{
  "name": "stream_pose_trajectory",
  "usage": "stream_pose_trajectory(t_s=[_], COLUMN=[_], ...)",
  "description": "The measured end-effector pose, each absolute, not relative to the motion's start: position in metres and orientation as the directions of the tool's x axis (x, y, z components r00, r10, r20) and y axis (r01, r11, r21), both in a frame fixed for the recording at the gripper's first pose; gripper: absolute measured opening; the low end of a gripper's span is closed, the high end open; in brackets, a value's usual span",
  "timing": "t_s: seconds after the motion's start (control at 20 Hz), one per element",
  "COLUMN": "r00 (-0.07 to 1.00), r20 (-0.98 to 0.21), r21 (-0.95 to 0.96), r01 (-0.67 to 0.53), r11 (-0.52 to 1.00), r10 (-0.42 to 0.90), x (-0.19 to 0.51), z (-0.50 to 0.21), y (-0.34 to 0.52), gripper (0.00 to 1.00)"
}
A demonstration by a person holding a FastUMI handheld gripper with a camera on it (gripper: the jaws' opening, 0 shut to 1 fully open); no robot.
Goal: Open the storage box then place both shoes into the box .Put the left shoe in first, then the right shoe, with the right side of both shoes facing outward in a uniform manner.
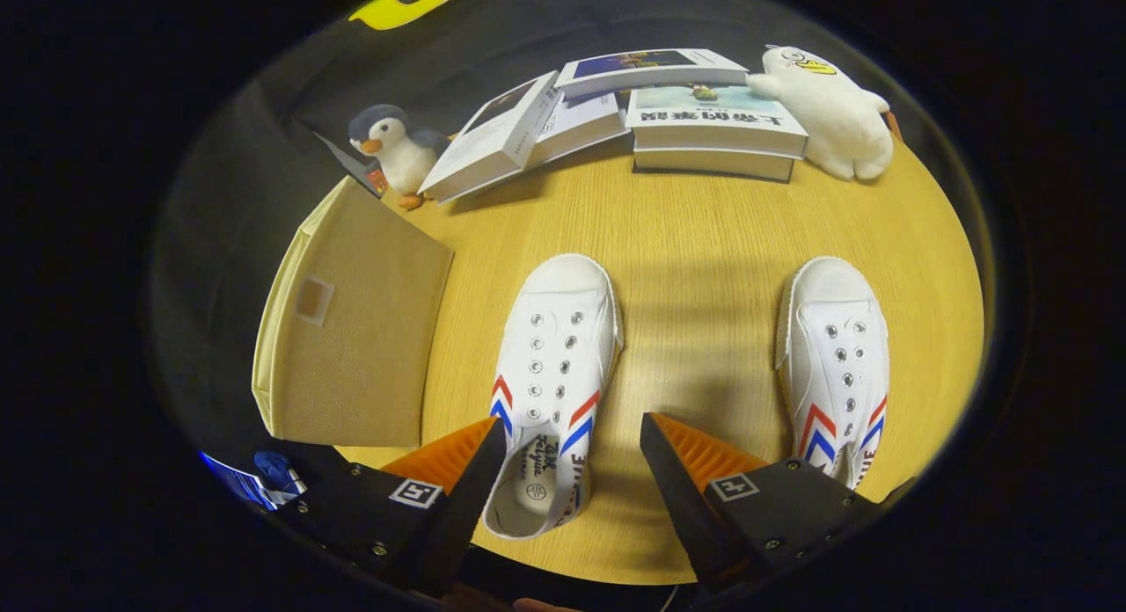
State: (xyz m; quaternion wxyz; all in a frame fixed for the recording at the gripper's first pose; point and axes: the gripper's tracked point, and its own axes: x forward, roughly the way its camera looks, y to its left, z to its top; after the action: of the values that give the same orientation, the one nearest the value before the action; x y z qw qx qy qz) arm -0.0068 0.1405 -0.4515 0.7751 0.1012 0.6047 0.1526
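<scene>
Two white canvas shoes with red and blue stripes lie on the wooden table (704, 243), toes pointing away from me. The left shoe (554, 366) has its heel end between my fingers, close to the left finger (457, 458). The right shoe (836, 357) lies beyond and to the right of the right finger (695, 454). My gripper (573, 432) is open, held above the table, and its fingers press on nothing. A beige fabric storage box (352, 331) with its lid shut stands at the table's left edge, left of the left shoe.
At the back of the table lie several books: a stack (712, 124) and leaning ones (510, 137). A penguin plush (396, 150) stands behind the box. A white plush toy (831, 111) lies at the back right. Bare wood separates the shoes.
</scene>
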Motion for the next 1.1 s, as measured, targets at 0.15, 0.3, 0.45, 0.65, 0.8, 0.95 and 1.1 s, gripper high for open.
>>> stream_pose_trajectory(t_s=[0.15, 0.3, 0.45, 0.65, 0.8, 0.95, 1.1], r00=[0.179, 0.137, 0.104, 0.107, 0.094, 0.067, 0.070], r20=[-0.928, -0.941, -0.931, -0.941, -0.951, -0.956, -0.953], r21=[0.309, 0.297, 0.342, 0.310, 0.284, 0.279, 0.289], r01=[-0.115, -0.099, -0.081, -0.101, -0.116, -0.112, -0.098], r11=[0.944, 0.950, 0.936, 0.945, 0.952, 0.954, 0.952], r10=[0.325, 0.309, 0.349, 0.320, 0.295, 0.287, 0.296], x=[-0.011, -0.015, -0.019, -0.018, -0.019, -0.024, -0.023], z=[-0.467, -0.482, -0.486, -0.483, -0.474, -0.461, -0.439], y=[0.136, 0.136, 0.148, 0.147, 0.143, 0.142, 0.143], gripper=[0.88, 0.83, 0.48, 0.09, 0.03, 0.03, 0.03])
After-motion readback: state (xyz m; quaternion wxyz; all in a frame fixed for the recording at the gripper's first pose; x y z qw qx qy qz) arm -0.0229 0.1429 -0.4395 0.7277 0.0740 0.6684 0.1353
